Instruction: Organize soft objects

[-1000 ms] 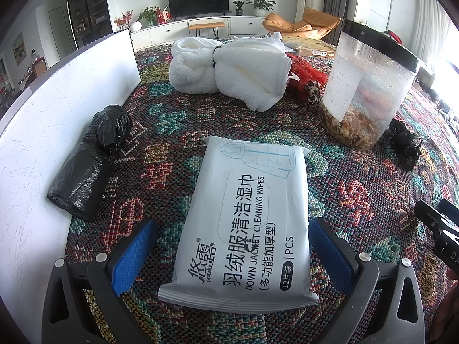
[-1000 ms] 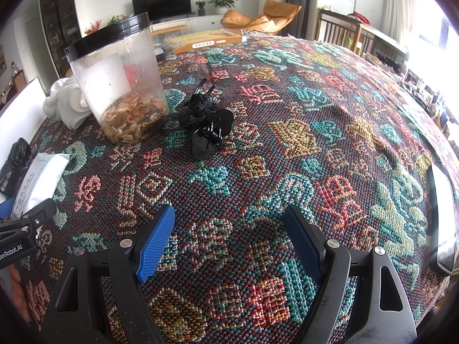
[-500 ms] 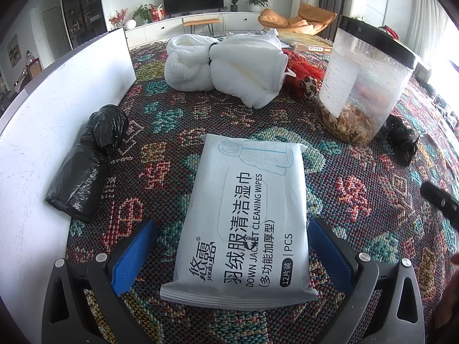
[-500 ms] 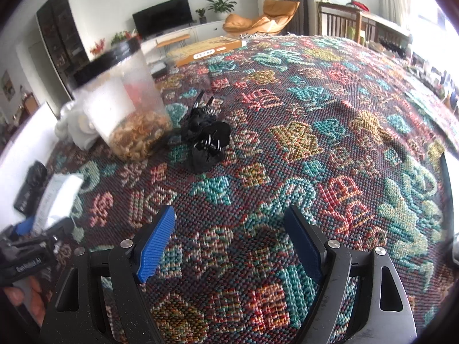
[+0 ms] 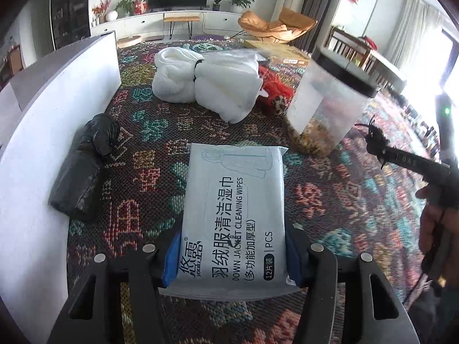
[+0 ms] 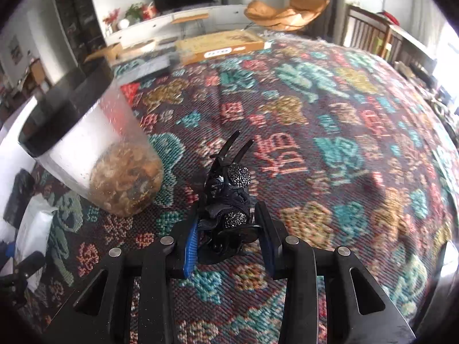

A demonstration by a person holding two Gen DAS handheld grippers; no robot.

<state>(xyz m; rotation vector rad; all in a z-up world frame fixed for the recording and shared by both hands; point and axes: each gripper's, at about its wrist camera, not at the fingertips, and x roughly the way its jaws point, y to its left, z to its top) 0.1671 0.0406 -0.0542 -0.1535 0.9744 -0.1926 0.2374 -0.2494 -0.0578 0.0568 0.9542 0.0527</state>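
My left gripper (image 5: pixel 231 261) is shut on the near end of a white pack of cleaning wipes (image 5: pixel 235 209) that lies on the patterned cloth. My right gripper (image 6: pixel 229 238) is shut on a black hair clip with sparkly beads (image 6: pixel 229 197); its prongs point away from me. The right gripper and the clip also show at the right of the left wrist view (image 5: pixel 378 143). A folded white fleece towel (image 5: pixel 206 86) lies further back. A black plastic bag bundle (image 5: pixel 83 172) lies by the white board at the left.
A clear plastic jar with a black lid (image 5: pixel 327 109) holds dried food and stands right of the wipes; it also shows in the right wrist view (image 6: pixel 94 154). A white board (image 5: pixel 43 120) borders the left. A red item (image 5: pixel 275 89) and a cardboard box (image 6: pixel 221 46) lie behind.
Both grippers went from open to shut. The left closed on the wipes pack. The right moved forward to the hair clip and closed on it.
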